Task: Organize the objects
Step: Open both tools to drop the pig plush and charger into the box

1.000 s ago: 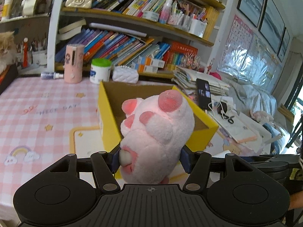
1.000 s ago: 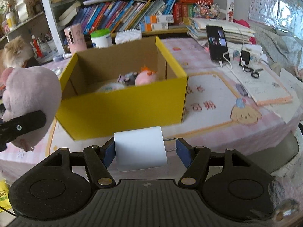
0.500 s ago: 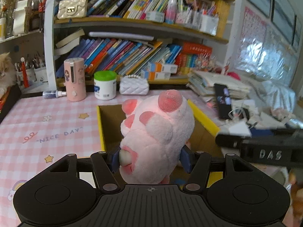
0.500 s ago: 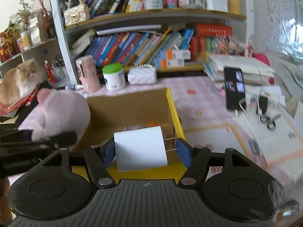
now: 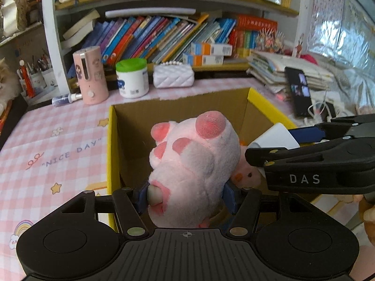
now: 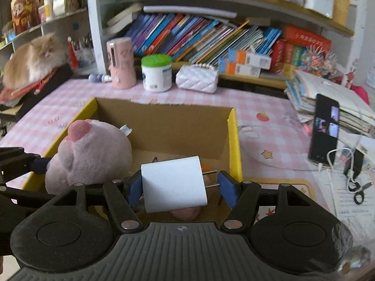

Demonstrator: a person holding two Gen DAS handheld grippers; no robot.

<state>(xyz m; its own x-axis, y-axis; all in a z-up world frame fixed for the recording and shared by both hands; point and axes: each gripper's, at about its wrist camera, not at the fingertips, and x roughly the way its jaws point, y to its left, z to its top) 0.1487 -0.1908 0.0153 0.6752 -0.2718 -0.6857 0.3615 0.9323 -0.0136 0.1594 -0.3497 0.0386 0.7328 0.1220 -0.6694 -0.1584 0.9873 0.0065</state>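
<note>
My left gripper (image 5: 185, 195) is shut on a pink plush paw (image 5: 194, 164) and holds it over the open yellow cardboard box (image 5: 112, 145). My right gripper (image 6: 179, 188) is shut on a white plug-in charger (image 6: 173, 183), prongs pointing right, also above the box (image 6: 234, 140). The paw also shows in the right wrist view (image 6: 91, 157), and the charger in the left wrist view (image 5: 274, 137). A small pink plush chick (image 5: 246, 175) lies inside the box.
At the back stand a pink cylinder (image 5: 90, 75), a green-lidded white jar (image 5: 132, 77) and a white quilted purse (image 5: 173, 76) before a bookshelf. A phone (image 6: 324, 131), cables and scissors (image 6: 361, 190) lie right. A cat (image 6: 35, 58) rests at left.
Both grippers have moved forward and now hang over the box opening, holding their objects. The right gripper has come in close beside the left one.
</note>
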